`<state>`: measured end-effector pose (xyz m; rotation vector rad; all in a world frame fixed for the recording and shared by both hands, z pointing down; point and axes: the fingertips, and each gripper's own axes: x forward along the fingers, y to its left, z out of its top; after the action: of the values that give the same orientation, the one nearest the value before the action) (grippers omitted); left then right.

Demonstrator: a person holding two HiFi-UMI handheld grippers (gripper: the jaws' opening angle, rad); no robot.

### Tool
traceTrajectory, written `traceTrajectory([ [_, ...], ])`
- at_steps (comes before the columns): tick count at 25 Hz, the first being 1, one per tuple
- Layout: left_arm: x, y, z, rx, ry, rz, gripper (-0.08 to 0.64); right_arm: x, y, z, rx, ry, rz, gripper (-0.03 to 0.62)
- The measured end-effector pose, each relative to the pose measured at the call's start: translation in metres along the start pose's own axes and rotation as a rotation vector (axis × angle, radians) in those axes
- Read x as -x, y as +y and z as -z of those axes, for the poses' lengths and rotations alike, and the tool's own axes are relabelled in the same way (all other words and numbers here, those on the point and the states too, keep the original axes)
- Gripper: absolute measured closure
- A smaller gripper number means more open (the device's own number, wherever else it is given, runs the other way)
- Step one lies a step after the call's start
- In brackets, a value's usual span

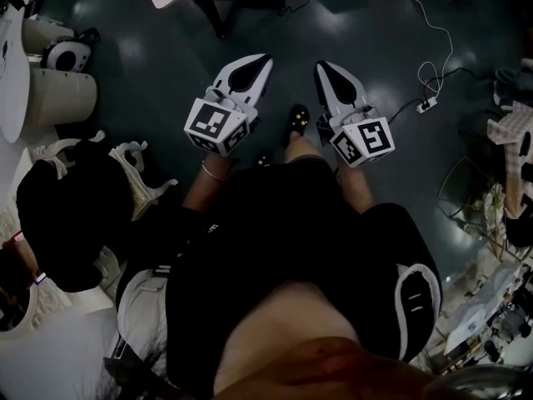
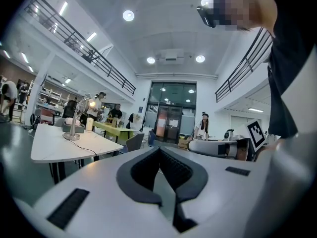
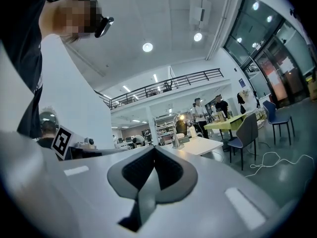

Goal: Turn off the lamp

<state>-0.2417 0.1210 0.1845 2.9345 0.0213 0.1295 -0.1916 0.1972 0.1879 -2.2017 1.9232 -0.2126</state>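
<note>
1. White chair (image 1: 137, 169): far left in the head view, on the dark floor (image 1: 166, 65), with a black cloth (image 1: 62, 215) heaped over it.

2. Left gripper (image 1: 265, 59): in my left hand, held out over the floor and pointing away from me. Its own view shows the jaws pressed together tip to tip, with nothing between them.

3. Right gripper (image 1: 321, 65): in my right hand, just beside the left gripper and not touching it. Its jaws are likewise pressed together on nothing.

4. Power strip (image 1: 426, 104): on the floor, right of both grippers. A white cable (image 1: 437, 36) runs up from it.

5. Lamp (image 2: 74, 123): in the left gripper view it stands upright on a white table (image 2: 54, 150), left of my jaws and well apart from them. Its head is lit, and a cord (image 2: 94, 150) trails from its base across the tabletop. In the right gripper view the lamp (image 3: 177, 135) stands on the table beyond the jaw tips, lit and well apart from them.

6. Grey chair (image 3: 247, 130): right of the table in the right gripper view.
</note>
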Motion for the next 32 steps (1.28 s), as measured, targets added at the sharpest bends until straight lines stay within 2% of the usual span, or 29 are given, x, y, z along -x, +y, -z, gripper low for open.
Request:
traceTrajectory([
  [11, -0.04, 0.017, 0.005, -0.006, 0.021, -0.01, 0.554, -0.019, -0.047, -0.004, -0.04, 0.009, 0.002, 0.592],
  [17, -0.055, 0.033, 0.001, 0.001, 0.038, -0.044, 0.553, -0.035, -0.061, -0.006, -0.032, -0.001, -0.022, 0.592],
  [21, -0.066, 0.041, 0.002, -0.007, 0.025, -0.045, 0.554, -0.042, -0.066, -0.013, -0.032, -0.024, -0.053, 0.592],
  [32, -0.104, 0.053, -0.015, -0.016, 0.012, -0.063, 0.553, -0.062, -0.11, -0.026, -0.034, -0.015, -0.038, 0.592],
])
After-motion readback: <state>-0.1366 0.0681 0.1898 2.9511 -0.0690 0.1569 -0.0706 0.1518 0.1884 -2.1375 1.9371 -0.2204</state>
